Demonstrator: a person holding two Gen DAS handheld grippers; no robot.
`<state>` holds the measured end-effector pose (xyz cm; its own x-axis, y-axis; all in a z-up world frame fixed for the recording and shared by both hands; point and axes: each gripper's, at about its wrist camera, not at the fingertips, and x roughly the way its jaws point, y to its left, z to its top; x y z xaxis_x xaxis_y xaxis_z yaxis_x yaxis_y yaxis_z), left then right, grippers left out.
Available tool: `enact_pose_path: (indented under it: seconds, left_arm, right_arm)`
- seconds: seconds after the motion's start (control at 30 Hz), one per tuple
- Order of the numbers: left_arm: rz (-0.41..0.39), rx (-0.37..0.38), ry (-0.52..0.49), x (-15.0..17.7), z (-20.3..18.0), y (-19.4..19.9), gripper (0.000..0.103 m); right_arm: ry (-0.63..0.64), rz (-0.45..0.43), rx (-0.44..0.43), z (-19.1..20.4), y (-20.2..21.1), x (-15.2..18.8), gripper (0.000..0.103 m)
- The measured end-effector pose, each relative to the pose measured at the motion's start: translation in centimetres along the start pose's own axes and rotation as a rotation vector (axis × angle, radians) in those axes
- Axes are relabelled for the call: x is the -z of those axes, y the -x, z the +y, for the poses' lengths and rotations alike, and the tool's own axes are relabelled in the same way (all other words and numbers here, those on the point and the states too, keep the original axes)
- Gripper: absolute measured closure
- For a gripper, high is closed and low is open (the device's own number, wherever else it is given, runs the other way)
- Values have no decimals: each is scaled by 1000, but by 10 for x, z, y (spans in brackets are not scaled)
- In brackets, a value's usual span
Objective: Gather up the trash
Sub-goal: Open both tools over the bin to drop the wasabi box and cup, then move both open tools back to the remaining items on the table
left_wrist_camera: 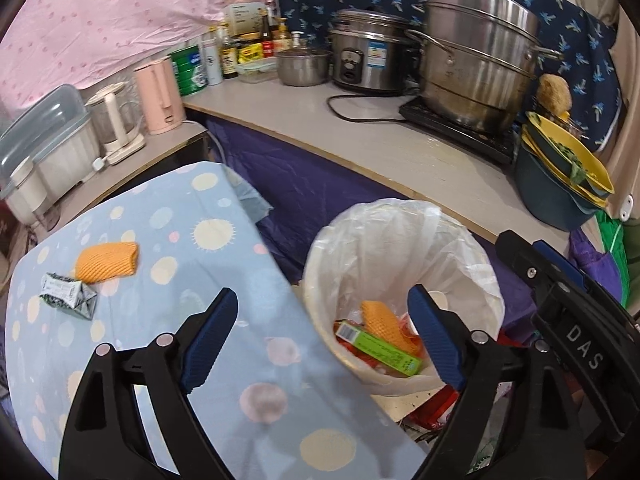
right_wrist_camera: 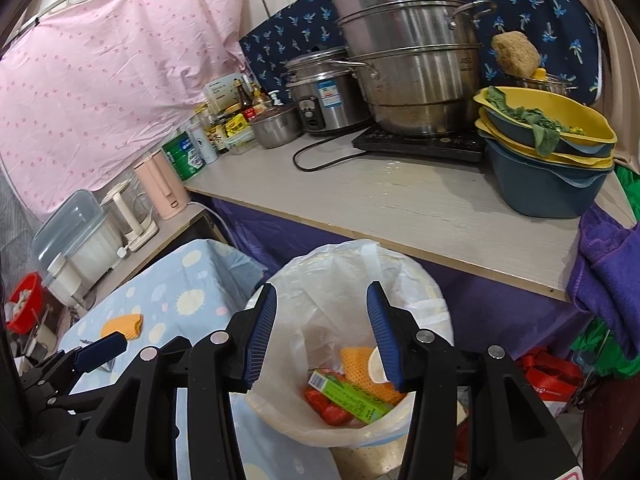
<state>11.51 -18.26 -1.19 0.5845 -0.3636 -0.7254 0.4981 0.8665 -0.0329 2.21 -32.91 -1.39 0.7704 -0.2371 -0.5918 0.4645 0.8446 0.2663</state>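
We're over a table point(left_wrist_camera: 168, 216) under a light blue cloth with pale dots; a second table point(right_wrist_camera: 400, 208) runs behind it, crowded with a steel steamer pot point(left_wrist_camera: 476, 56), rice cooker point(left_wrist_camera: 368, 56), stacked basins point(right_wrist_camera: 548, 152) and bottles. Pink sheet and navy print cloth cover the walls.

Trash bin point(left_wrist_camera: 400, 288) with a white liner stands on the floor just beside the blue table's edge.

Left gripper point(left_wrist_camera: 324, 336): fingers wide apart, nothing between them, bin at 1 o'clock. Right gripper point(right_wrist_camera: 322, 336): fingers partly apart, empty, hanging right over the bin mouth.

On the blue cloth, at 10 o'clock of the left fingers: one orange foam net point(left_wrist_camera: 107, 262), one crumpled silver carton point(left_wrist_camera: 69, 295), touching each other.

In the bin: one orange foam net point(right_wrist_camera: 362, 364), one green box point(right_wrist_camera: 352, 398), some red wrappers point(right_wrist_camera: 326, 408), one white cup point(right_wrist_camera: 377, 365) beside the right finger.
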Motion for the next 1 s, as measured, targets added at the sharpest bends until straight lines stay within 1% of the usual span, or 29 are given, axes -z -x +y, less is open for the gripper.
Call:
enact_pose_path:
  seconds: [0.13, 0.27, 0.43, 0.5, 0.6, 0.67, 0.77, 1.0]
  left_arm:
    - [4, -17, 55, 4, 29, 3, 20]
    - [5, -54, 113, 13, 64, 6, 19]
    - [20, -91, 206, 22, 113, 7, 19]
    - [18, -120, 235, 25, 132, 8, 19]
    - [13, -175, 263, 30, 159, 10, 19]
    - [19, -192, 293, 33, 176, 10, 15]
    - [23, -220, 347, 39, 204, 11, 14]
    - [41, -278, 443, 52, 261, 7, 13]
  right_arm:
    - [31, 16, -24, 25, -5, 6, 57]
    - [63, 33, -50, 52, -11, 11, 56]
    - [101, 44, -83, 87, -21, 19, 48]
    - [118, 53, -97, 102, -27, 23, 45]
    - [151, 70, -119, 127, -37, 29, 44]
    - [173, 81, -136, 145, -45, 34, 44]
    - [196, 91, -161, 169, -55, 40, 40]
    - [256, 128, -217, 221, -83, 53, 39]
